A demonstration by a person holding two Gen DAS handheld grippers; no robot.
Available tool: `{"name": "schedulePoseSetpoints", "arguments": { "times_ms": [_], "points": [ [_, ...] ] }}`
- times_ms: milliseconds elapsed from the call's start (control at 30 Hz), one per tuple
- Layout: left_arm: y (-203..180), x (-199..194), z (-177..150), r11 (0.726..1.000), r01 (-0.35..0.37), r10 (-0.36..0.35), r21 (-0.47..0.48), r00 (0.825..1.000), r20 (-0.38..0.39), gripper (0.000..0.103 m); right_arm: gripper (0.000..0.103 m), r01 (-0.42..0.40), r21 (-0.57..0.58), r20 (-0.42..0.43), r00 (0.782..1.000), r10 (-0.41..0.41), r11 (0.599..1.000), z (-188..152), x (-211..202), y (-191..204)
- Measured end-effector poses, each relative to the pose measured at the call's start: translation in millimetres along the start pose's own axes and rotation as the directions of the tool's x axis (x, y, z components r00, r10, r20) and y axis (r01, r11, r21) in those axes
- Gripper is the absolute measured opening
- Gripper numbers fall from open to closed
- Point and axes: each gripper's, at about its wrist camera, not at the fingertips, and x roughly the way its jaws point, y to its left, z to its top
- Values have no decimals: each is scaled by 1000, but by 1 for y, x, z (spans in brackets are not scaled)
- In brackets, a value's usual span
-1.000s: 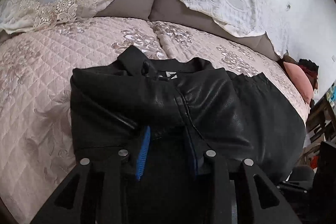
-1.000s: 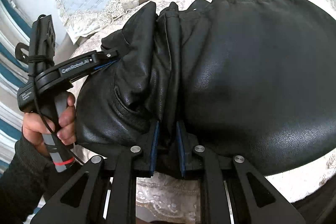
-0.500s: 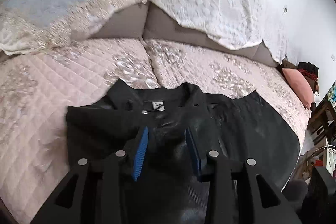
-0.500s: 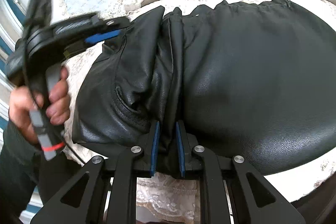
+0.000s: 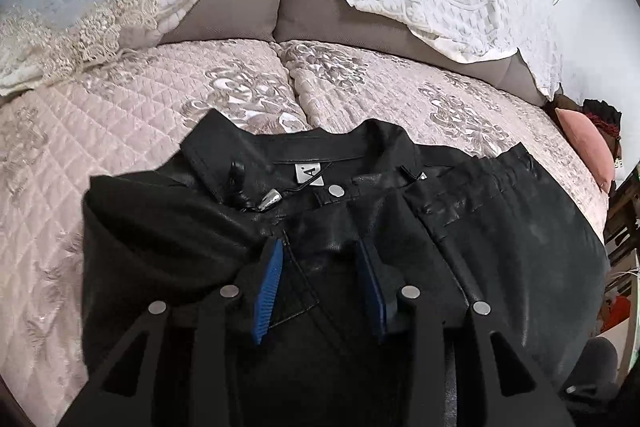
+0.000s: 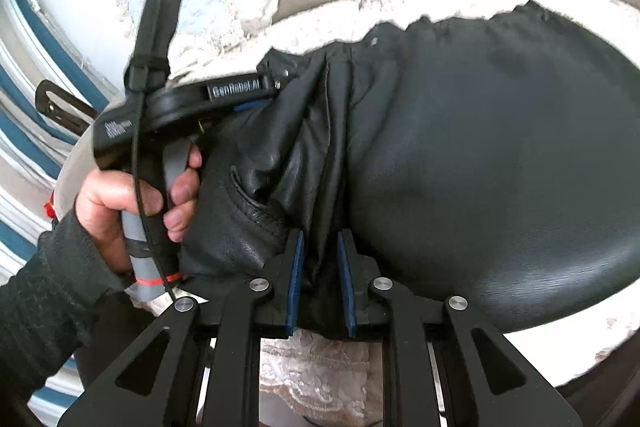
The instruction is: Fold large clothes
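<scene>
Left hand-held gripper (image 5: 320, 283) jaws just opening, right hand-held gripper (image 6: 319, 279) jaws narrow, clamped

Right gripper (image 6: 320, 279) has its blue pads pinching a bunched fold of the black leather jacket (image 6: 500, 155), which spreads up and to the right of the claw. Off to its upper left, a hand (image 6: 132, 203) holds the left gripper (image 6: 264, 89) (logo readable) at the jacket's far edge. Lacy bedspread (image 6: 316, 375) sits just below the claw.
</scene>
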Motion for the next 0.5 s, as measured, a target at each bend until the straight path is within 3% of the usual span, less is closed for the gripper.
{"name": "schedulePoseSetpoints", "arguments": {
  "times_ms": [67, 267, 367, 400, 500],
  "points": [
    [-7, -15, 0, 1000, -22, 22, 18, 1000, 6, 40, 18, 20, -15, 28, 999, -20, 1000, 1, -16, 0],
    [-31, -72, -28, 996, 70, -74, 55, 994, 77, 40, 22, 70, 21, 89, 993, -71, 997, -5, -58, -18],
    [-38, -59, -46, 995, 67, -68, 74, 998, 14, 40, 35, 78, 102, 115, 989, -90, 992, -6, -70, -38],
    [-39, -53, -52, 995, 48, -49, 86, 999, 12, 40, 43, 81, 131, 123, 988, -97, 988, -7, -73, -43],
    [-40, -49, -54, 994, 26, -28, 102, 999, 27, 40, 53, 82, 241, 139, 983, -118, 967, -9, -83, -67]
  ]
}}
